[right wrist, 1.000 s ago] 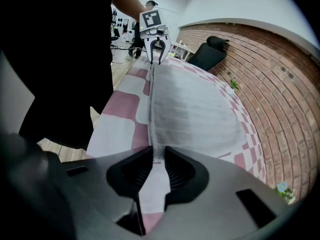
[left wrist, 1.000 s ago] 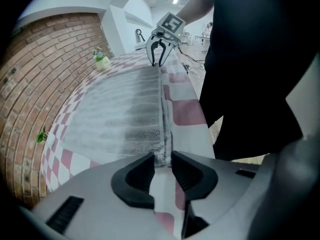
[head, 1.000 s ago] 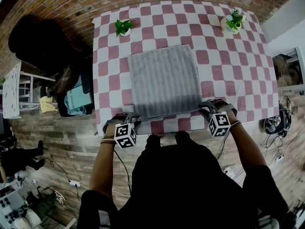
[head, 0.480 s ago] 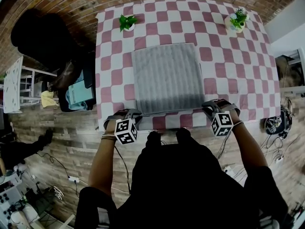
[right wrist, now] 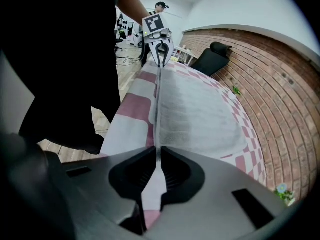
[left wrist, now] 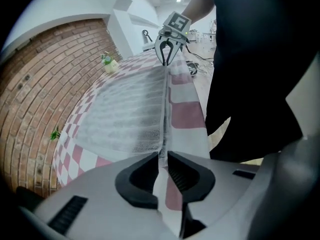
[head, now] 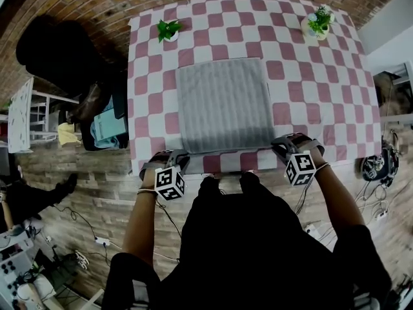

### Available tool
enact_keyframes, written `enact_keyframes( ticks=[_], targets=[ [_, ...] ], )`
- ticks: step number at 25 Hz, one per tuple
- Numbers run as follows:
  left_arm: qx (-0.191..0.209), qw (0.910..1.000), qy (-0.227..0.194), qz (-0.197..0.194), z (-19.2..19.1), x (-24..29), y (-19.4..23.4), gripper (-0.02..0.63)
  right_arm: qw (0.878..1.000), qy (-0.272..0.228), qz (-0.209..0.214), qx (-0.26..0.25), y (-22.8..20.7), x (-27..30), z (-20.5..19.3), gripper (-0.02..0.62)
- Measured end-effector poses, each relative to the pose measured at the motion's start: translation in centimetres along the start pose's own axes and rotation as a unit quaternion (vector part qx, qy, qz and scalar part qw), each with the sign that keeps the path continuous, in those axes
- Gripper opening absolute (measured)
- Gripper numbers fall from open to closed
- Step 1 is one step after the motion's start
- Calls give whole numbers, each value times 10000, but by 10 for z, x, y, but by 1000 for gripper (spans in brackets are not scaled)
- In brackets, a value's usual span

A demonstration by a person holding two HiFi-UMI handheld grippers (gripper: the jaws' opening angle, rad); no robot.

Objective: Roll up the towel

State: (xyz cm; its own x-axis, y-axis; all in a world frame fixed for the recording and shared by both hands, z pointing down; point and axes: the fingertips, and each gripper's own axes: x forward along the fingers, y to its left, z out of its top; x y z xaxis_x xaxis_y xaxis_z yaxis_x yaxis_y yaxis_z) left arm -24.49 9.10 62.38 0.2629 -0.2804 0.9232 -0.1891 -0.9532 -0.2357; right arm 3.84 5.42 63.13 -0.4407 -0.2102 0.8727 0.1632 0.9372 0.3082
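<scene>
Both claws have just been closing over the past second, and the towel's near edge is pinched between the pads of each. The hands have kept their places at the table's front edge.

The table (head: 310, 89), under a pink-and-white checked cloth, fills the middle of the head view, with a brick wall behind it and plank flooring around it. The grey ribbed towel (head: 222, 105) lies spread flat on the table's centre, its near edge close to the front rim.

The left claw (head: 175, 156) grips the towel's near-left corner. In its own view the left claw (left wrist: 162, 156) has its pads pressed almost together on the thin cloth edge. The right claw (head: 279, 144) holds the near-right corner the same way, and the right claw (right wrist: 157, 153) shows only a sliver of towel between its pads. Between the two corners the edge stands up as a narrow raised ridge.

Two small potted plants sit at the far side of the table, one at the left (head: 168, 30) and one at the right (head: 317, 23), both well apart from the towel.
</scene>
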Motion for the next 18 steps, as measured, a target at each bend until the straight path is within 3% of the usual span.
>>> enact_keyframes(
  ticks=[4,5,11,18],
  targets=[
    [237,9990,279,-266,-4,3,-3,200,9999,-44,51,-104,-1,1,-1,31],
    [320,9985,348,-278,-4,4,-1,209,9999,-53,61,-127,-2,2,-1,31],
    [681,9959,550,-240,-2,10,9,216,9997,-118,71,-221,-8,3,-2,31],
    [617,9904,764,-972,-5,16,5,144,9991,-161,357,-156,-5,7,-6,31]
  ],
)
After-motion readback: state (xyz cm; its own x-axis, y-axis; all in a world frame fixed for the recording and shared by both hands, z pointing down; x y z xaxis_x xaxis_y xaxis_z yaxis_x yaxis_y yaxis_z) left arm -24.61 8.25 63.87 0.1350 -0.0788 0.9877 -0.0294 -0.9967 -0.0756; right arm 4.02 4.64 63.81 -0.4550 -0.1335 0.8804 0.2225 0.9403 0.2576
